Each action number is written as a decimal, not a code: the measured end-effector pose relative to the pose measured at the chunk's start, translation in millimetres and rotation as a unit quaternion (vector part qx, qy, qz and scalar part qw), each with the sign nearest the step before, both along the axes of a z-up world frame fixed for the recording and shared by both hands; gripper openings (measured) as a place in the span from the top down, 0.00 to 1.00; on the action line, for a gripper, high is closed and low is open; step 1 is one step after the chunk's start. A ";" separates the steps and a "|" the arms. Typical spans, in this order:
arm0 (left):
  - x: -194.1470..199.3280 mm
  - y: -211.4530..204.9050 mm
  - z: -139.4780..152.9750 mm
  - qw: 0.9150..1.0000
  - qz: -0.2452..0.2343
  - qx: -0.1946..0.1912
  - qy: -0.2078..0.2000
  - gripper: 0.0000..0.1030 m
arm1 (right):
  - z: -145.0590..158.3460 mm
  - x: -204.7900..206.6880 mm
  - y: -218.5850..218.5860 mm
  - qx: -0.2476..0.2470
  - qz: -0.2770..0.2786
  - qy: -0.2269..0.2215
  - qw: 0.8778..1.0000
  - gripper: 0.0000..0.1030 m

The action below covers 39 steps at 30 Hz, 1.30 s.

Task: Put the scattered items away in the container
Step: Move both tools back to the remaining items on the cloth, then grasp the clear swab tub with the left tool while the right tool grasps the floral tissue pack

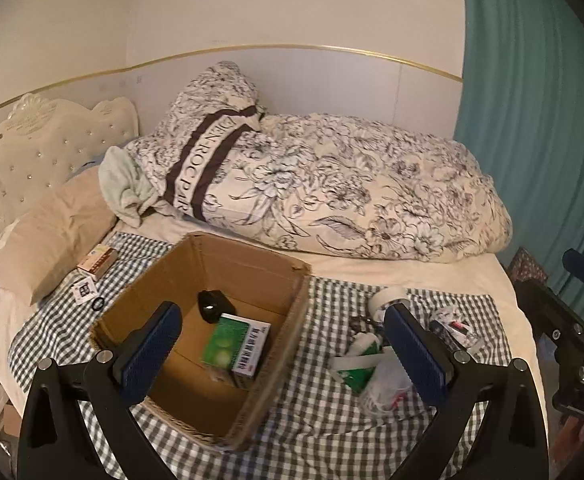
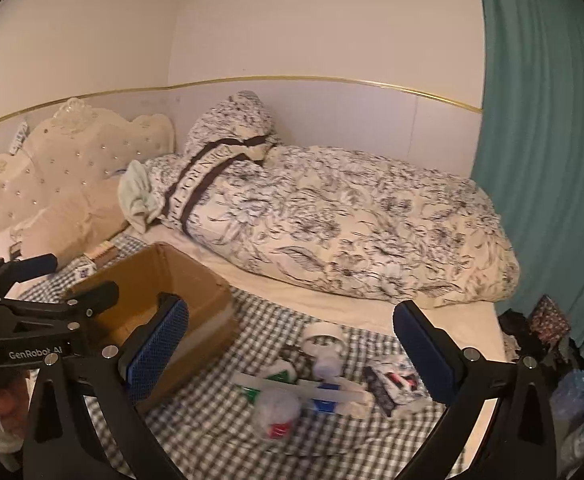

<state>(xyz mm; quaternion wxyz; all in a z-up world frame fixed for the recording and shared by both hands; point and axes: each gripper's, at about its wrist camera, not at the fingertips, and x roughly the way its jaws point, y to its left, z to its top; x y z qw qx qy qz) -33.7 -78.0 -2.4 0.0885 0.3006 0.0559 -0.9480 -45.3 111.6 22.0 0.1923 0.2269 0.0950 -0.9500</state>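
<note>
An open cardboard box (image 1: 288,320) stands on a checked cloth on the bed; inside lie a green-and-white carton (image 1: 236,352) and a small black object (image 1: 212,304). My left gripper (image 1: 284,352) hangs open above the box's near right side, nothing between its pads. To the box's right lies a scatter: a tape roll (image 2: 324,340), a small bottle (image 2: 326,366), a clear plastic bag (image 2: 276,412) and a printed packet (image 2: 392,388). My right gripper (image 2: 292,352) is open over this scatter, touching nothing. Left of the box lie a brown carton (image 1: 98,262), a small card (image 1: 84,290) and a black ring (image 1: 98,303).
A rolled floral duvet (image 1: 332,184) fills the far side of the bed, a beige pillow (image 1: 52,232) and tufted headboard (image 1: 32,148) the left. A teal curtain (image 1: 532,120) hangs on the right. Bags and clutter (image 2: 552,328) sit beyond the bed's right edge.
</note>
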 end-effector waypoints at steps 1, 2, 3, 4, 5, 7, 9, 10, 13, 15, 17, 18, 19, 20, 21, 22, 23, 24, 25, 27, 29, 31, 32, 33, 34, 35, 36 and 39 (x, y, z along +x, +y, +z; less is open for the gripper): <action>-1.8 4.4 -1.7 1.000 -0.003 0.000 -0.001 0.00 | -1.1 -1.7 5.8 -0.002 -0.003 -0.002 1.000 0.00; -3.3 7.8 -3.3 1.000 -0.006 0.000 -0.002 0.00 | -2.3 -3.3 11.7 -0.003 -0.007 -0.003 1.000 0.00; -4.9 11.8 -5.2 1.000 -0.009 -0.001 -0.003 0.00 | -3.4 -4.2 16.7 -0.003 -0.011 -0.004 1.000 0.00; -6.7 16.3 -6.9 1.000 -0.012 -0.002 -0.004 0.00 | -4.8 -4.7 21.6 -0.003 -0.014 -0.004 1.000 0.00; -8.1 19.2 -8.7 1.000 -0.014 -0.003 -0.004 0.00 | -6.4 -5.3 26.4 -0.003 -0.017 -0.005 1.000 0.00; -11.7 27.5 -13.1 1.000 -0.018 -0.003 -0.006 0.00 | -9.5 -7.8 35.5 -0.002 -0.022 -0.007 1.000 0.00; -15.2 34.0 -18.1 1.000 -0.023 -0.001 -0.008 0.00 | -12.8 -11.4 45.8 0.000 -0.028 -0.009 1.000 0.00; -16.9 38.2 -22.0 1.000 -0.026 -0.002 -0.011 0.00 | -14.9 -13.0 51.2 0.000 -0.032 -0.010 0.999 0.00; -22.2 48.3 -33.1 0.999 -0.034 -0.006 -0.018 0.00 | -22.8 -20.2 65.1 0.000 -0.043 -0.016 0.999 0.00; -26.0 54.6 -40.8 0.999 -0.039 -0.005 -0.024 0.00 | -29.0 -24.8 74.4 -0.001 -0.050 -0.022 0.999 0.00; -29.9 61.3 -49.8 0.998 -0.047 -0.002 -0.031 0.00 | -36.8 -30.2 83.4 -0.001 -0.055 -0.030 0.998 0.00; -31.8 64.0 -52.8 0.998 -0.049 -0.002 -0.034 0.00 | -40.0 -31.9 86.4 -0.001 -0.056 -0.033 0.998 0.00; -34.2 67.1 -56.9 0.998 -0.051 -0.001 -0.037 0.00 | -44.1 -34.3 89.7 0.000 -0.058 -0.036 0.998 0.00; -36.2 69.5 -60.7 0.998 -0.053 -0.001 -0.039 0.00 | -48.2 -37.4 92.8 0.001 -0.061 -0.040 0.997 0.00; -38.5 72.1 -64.7 0.998 -0.056 0.001 -0.043 0.00 | -52.7 -40.7 96.3 0.002 -0.063 -0.044 0.997 0.00; -41.1 75.1 -68.7 0.997 -0.058 0.001 -0.046 0.00 | -57.0 -43.5 99.7 0.003 -0.065 -0.048 0.997 0.00; -43.9 78.0 -72.8 0.997 -0.060 0.002 -0.050 0.00 | -60.4 -45.6 101.9 0.003 -0.066 -0.051 0.996 0.00; -45.6 79.8 -75.5 0.997 -0.061 0.002 -0.052 0.00 | -64.2 -48.2 104.1 0.004 -0.067 -0.054 0.996 0.00; -48.1 82.6 -79.2 0.996 -0.064 0.002 -0.055 0.00 | -68.3 -50.8 106.9 0.005 -0.070 -0.058 0.996 0.00; -52.8 86.7 -85.7 0.996 -0.067 0.001 -0.061 0.00 | -75.4 -55.6 111.3 0.007 -0.073 -0.064 0.995 0.00; -58.1 91.6 -93.4 0.995 -0.072 0.001 -0.067 0.00 | -82.7 -60.1 117.0 0.008 -0.076 -0.069 0.995 0.00; -62.0 95.1 -100.6 0.994 -0.076 0.002 -0.073 0.00 | -89.7 -65.2 122.3 0.007 -0.080 -0.074 0.994 0.00; -63.7 97.0 -104.5 0.994 -0.079 0.002 -0.076 0.00 | -93.1 -67.9 125.1 0.007 -0.082 -0.077 0.994 0.00; -66.0 99.6 -109.9 0.993 -0.082 0.003 -0.080 0.00 | -96.0 -70.2 127.0 0.007 -0.085 -0.078 0.993 0.00; -67.7 101.0 -113.7 0.993 -0.083 0.003 -0.083 0.00 | -100.2 -73.0 129.6 0.007 -0.088 -0.081 0.993 0.00; -69.5 102.8 -118.0 0.993 -0.085 0.004 -0.086 0.00 | -105.2 -75.6 131.9 0.007 -0.091 -0.085 0.992 0.00; -71.9 104.4 -124.2 0.992 -0.087 0.007 -0.092 0.00 | -110.2 -77.6 133.3 0.007 -0.092 -0.088 0.992 0.00; -77.2 107.5 -138.7 0.990 -0.093 0.012 -0.105 0.00 | -130.4 -84.5 136.9 0.016 -0.101 -0.104 0.989 0.00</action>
